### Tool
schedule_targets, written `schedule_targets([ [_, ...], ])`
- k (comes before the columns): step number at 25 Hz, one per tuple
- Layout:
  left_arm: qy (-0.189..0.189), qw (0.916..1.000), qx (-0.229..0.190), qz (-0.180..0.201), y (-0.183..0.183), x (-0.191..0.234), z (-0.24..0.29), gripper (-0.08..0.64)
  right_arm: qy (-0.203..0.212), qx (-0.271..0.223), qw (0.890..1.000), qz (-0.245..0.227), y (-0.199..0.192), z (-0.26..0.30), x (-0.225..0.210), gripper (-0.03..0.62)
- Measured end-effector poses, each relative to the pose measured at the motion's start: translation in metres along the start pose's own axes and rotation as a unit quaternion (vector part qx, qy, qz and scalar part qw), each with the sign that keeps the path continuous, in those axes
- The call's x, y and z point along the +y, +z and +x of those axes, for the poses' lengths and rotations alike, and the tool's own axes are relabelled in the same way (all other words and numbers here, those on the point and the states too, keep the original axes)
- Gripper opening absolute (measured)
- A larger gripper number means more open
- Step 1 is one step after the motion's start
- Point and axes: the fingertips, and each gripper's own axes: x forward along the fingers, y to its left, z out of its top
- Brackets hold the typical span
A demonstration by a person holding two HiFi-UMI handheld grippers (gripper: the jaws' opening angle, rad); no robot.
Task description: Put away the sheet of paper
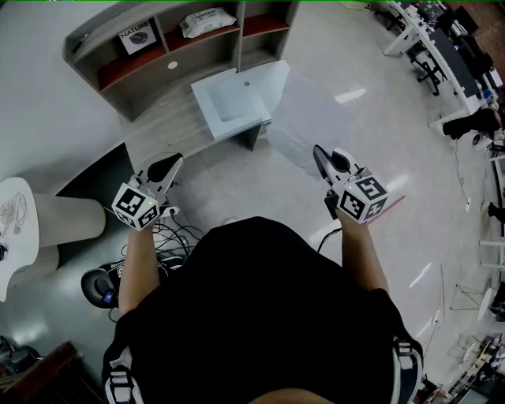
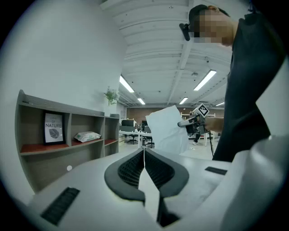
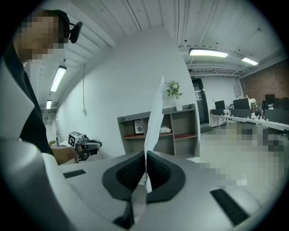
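The sheet of paper point(image 1: 304, 118) is white and hangs in the air ahead of me, pinched at one edge by my right gripper point(image 1: 318, 154), which is shut on it. In the right gripper view the paper point(image 3: 153, 122) rises edge-on from the shut jaws of the right gripper point(image 3: 146, 155). The left gripper view shows the paper point(image 2: 166, 128) broadside, held by the right gripper point(image 2: 183, 122). My left gripper point(image 1: 170, 167) is held apart to the left, shut, and does not touch the sheet. Its jaws meet in the left gripper view point(image 2: 144, 151).
A wooden shelf unit point(image 1: 181, 59) stands ahead, with a framed picture point(image 1: 138, 37) and a pack of wipes point(image 1: 207, 21) in its compartments. A white-topped desk point(image 1: 229, 102) stands before it. Cables point(image 1: 170, 233) lie on the floor. A round white table point(image 1: 16, 221) is at the left, office desks point(image 1: 442, 47) at the far right.
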Motion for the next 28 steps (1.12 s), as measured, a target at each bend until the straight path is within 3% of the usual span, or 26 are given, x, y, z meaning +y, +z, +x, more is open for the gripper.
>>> schedule_targets([
  [6, -0.013, 0.9999, -0.001, 0.005, 0.005, -0.024, -0.001, 0.021, 0.002, 0.005, 1.0, -0.003, -0.007, -0.011, 0.011, 0.015],
  [15, 0.015, 0.9998, -0.007, -0.009, 0.002, -0.002, -0.033, 0.021, -0.01, -0.005, 1.0, -0.003, -0.006, -0.003, 0.019, 0.014],
  [20, 0.008, 0.9991, -0.021, -0.037, 0.009, 0.006, -0.038, 0.021, -0.027, -0.011, 1.0, 0.005, -0.005, 0.004, 0.016, 0.014],
  [28, 0.001, 0.9998, -0.011, -0.017, 0.009, 0.005, -0.038, 0.021, -0.031, -0.005, 0.999, -0.003, -0.002, 0.016, 0.018, 0.014],
])
